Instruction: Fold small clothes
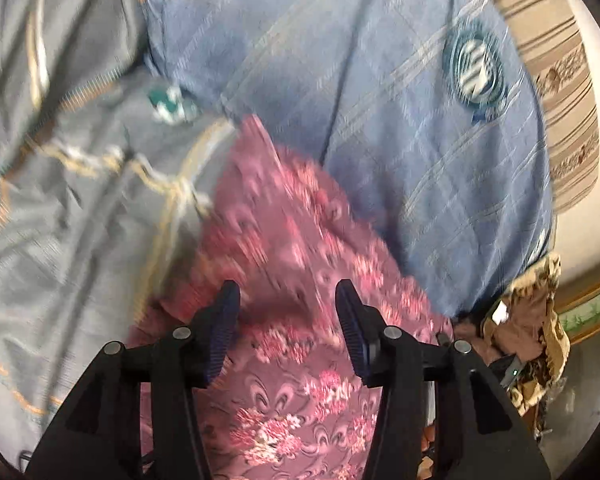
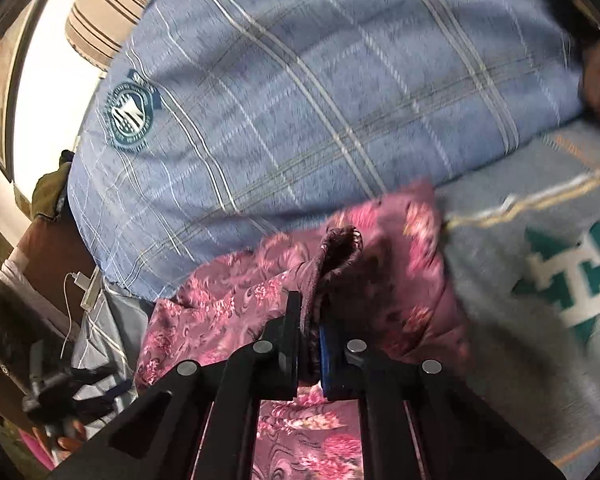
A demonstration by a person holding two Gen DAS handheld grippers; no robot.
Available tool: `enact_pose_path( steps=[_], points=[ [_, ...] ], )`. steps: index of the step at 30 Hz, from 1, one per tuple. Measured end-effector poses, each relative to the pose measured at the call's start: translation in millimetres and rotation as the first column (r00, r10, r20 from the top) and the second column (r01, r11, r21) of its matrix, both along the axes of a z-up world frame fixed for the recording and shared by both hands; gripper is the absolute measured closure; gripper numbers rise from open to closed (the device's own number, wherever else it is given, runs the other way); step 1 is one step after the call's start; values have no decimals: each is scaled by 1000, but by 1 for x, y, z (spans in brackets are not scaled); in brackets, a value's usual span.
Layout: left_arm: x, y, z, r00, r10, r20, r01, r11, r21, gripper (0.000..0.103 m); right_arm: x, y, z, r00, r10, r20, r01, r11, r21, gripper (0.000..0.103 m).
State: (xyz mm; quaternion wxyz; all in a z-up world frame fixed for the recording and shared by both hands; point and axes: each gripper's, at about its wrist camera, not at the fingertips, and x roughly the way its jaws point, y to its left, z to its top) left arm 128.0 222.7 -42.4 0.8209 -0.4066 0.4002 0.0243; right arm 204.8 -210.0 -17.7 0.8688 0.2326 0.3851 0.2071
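A small pink floral garment lies on the grey bedsheet, next to a blue plaid pillow. My left gripper is open just above the garment, its blue pads apart with nothing between them. My right gripper is shut on a bunched fold of the pink garment, and the cloth stands up between the jaws. The rest of the garment spreads to the left and below it.
The blue plaid pillow with a round teal badge fills the back. A striped beige cushion lies behind it. Crumpled brown cloth sits at the bed edge. A white charger cable and dark clutter lie at the left.
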Motion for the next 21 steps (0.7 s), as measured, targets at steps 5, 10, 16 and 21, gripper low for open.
enact_pose_path(
  steps=[5,10,16,21],
  points=[
    [33,4,-4,996,-25,-82,33,994,103,55,7,-4,-19,999,-18,-50,16,999,-31,96],
    [68,-19,-44,970,-43,-238,113,951,287,56,4,-9,-36,997,-44,-70,38,996,-84,96],
    [64,-13,-60,963,-50,-265,123,956,267,62,5,-12,-31,996,-13,-93,6,997,-75,89],
    [71,-8,-45,973,-68,-219,120,966,231,62,25,-6,-22,996,-23,-81,17,998,-68,55]
  ],
)
